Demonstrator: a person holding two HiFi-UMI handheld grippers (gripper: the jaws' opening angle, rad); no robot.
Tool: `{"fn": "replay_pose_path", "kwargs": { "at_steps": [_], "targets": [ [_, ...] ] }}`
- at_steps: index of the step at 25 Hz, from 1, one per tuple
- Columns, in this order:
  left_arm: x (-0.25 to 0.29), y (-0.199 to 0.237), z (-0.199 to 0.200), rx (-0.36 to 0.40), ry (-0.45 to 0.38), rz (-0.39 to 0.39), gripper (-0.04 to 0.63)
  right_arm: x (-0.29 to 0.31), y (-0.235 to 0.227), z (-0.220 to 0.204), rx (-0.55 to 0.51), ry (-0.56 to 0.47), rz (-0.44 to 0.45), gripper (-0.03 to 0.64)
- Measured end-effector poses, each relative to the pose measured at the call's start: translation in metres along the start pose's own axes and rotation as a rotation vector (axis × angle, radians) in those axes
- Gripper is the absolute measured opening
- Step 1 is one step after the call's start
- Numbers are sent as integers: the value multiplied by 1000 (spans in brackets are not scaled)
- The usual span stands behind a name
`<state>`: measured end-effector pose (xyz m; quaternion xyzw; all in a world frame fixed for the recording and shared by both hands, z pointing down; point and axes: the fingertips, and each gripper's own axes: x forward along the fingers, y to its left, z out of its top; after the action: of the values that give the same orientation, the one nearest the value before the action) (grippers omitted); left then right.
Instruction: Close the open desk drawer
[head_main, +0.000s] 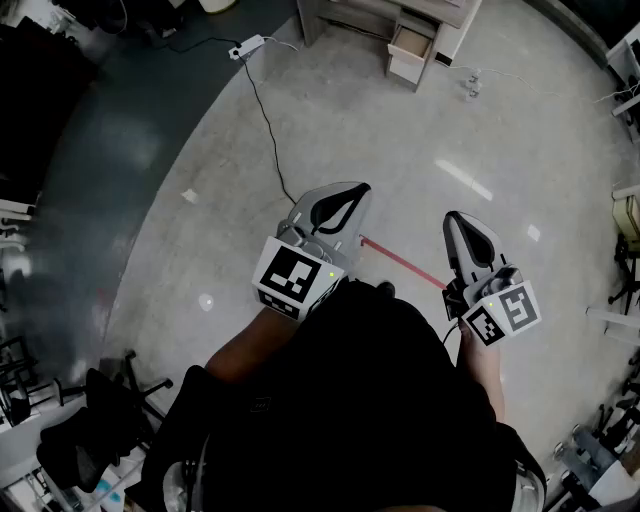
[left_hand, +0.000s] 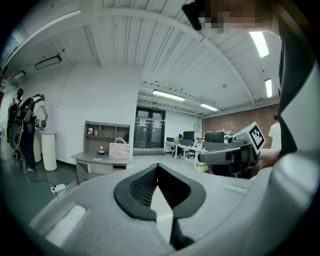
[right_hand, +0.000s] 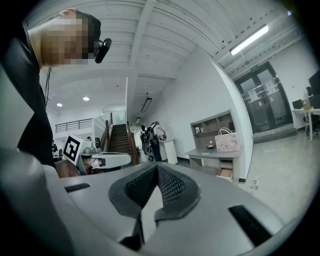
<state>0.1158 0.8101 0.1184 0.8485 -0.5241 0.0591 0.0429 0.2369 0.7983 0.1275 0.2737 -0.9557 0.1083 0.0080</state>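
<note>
A grey desk (head_main: 372, 12) stands far across the floor, and one drawer (head_main: 410, 45) sticks out of its front. The right gripper view shows that desk (right_hand: 211, 153) with the drawer (right_hand: 226, 173) pulled open under its top. In the left gripper view the desk (left_hand: 98, 160) is small at the left. My left gripper (head_main: 358, 190) and right gripper (head_main: 452, 217) are held close to the person's body, far from the desk. Both point toward it. The jaws of each meet at the tips, left gripper (left_hand: 157, 165) and right gripper (right_hand: 156, 165), with nothing between them.
A power strip (head_main: 247, 46) with a black cable (head_main: 268, 130) lies on the concrete floor. A red strip (head_main: 400, 262) marks the floor by my grippers. An office chair (head_main: 110, 400) stands at lower left. A white bag (right_hand: 226, 141) sits on the desk. A person (left_hand: 26, 125) stands left of the desk.
</note>
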Motion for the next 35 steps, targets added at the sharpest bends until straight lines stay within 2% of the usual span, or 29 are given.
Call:
{"fn": "replay_pose_path", "kwargs": {
  "at_steps": [9, 13, 17, 22, 31, 35],
  "targets": [
    [-18, 28, -3, -16, 2, -19, 8, 37, 17, -7, 14, -7, -10, 12],
    [-15, 47, 1, -9, -9, -19, 8, 50, 11, -13, 56, -8, -39, 12],
    [-3, 69, -7, -34, 4, -13, 8, 66, -4, -20, 84, 3, -46, 14],
    [45, 99, -10, -63, 27, -2, 8, 95, -52, -24, 120, 21, -44, 14],
    [174, 150, 16, -16, 46, 9, 8, 165, -179, 0, 114, 10, -19, 14],
    [213, 172, 23, -34, 42, 36, 8, 189, -218, 11, 98, 28, 2, 14]
  ]
}}
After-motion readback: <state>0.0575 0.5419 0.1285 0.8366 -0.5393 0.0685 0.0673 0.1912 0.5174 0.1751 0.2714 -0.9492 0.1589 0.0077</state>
